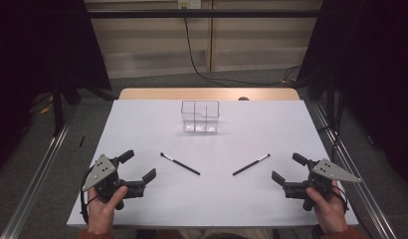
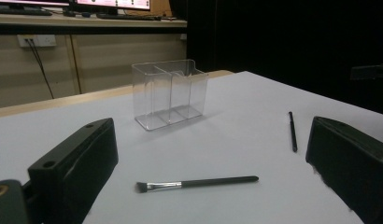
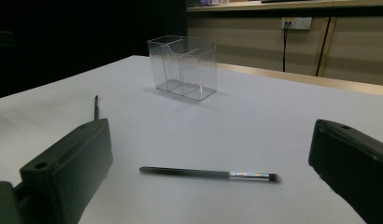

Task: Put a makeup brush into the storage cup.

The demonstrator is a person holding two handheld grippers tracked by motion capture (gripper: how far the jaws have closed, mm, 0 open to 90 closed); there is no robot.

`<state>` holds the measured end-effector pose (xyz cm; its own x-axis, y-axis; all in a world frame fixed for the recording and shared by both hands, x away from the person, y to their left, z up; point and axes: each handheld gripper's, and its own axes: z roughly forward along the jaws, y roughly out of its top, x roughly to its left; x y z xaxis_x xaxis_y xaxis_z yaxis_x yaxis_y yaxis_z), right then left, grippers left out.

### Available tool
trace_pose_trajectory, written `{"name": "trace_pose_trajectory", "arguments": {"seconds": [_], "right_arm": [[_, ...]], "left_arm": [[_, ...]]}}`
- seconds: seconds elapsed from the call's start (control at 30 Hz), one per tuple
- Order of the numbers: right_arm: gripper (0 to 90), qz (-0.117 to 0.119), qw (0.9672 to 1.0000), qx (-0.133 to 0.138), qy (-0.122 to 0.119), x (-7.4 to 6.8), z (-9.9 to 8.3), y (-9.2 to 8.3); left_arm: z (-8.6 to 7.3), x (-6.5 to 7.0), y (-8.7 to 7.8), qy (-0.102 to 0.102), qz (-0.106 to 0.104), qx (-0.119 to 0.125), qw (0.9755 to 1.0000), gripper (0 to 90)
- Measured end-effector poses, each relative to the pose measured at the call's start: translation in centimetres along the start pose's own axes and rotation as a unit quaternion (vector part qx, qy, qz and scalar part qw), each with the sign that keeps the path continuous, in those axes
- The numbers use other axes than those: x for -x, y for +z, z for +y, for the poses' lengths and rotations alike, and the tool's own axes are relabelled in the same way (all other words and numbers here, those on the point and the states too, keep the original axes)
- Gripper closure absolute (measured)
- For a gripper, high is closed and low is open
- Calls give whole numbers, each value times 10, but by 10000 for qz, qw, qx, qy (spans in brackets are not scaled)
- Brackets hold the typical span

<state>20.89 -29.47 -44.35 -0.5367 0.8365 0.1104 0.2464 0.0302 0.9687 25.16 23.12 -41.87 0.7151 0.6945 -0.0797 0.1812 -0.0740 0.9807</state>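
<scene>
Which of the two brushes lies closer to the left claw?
The left brush, whose bristles point to the far left corner of the table. It lies in front of the open left claw. The other brush lies before the right claw.

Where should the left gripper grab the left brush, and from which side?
Mid-handle, probably from above. The left brush lies flat on the white table, handle thin, straight and bare, nothing touching it. Close the open left gripper across the handle, jaws astride its long axis. Avoid the bristle tip and the metal ferrule, where the shape likely tapers.
</scene>
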Motion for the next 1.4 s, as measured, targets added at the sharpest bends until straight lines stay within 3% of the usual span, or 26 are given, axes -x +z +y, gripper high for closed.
{"name": "trace_pose_trajectory", "arguments": {"seconds": [0.53, 1.07, 1.17, 1.4], "right_arm": [[0, 53, 10000, -12, 24, 0, 0, 3], [0, 86, 10000, -16, -13, 0, 0, 4], [0, 91, 10000, -18, -16, 0, 0, 4], [0, 105, 9999, -21, -8, 0, 0, 5]], "left_arm": [[13, -1, 20, 106, -265, -32, 9996, 31], [24, -5, 46, 268, -357, -141, 9989, 26], [26, -6, 53, 204, -325, -158, 9991, 26], [29, -11, 65, 262, -391, -162, 9988, 26]]}}
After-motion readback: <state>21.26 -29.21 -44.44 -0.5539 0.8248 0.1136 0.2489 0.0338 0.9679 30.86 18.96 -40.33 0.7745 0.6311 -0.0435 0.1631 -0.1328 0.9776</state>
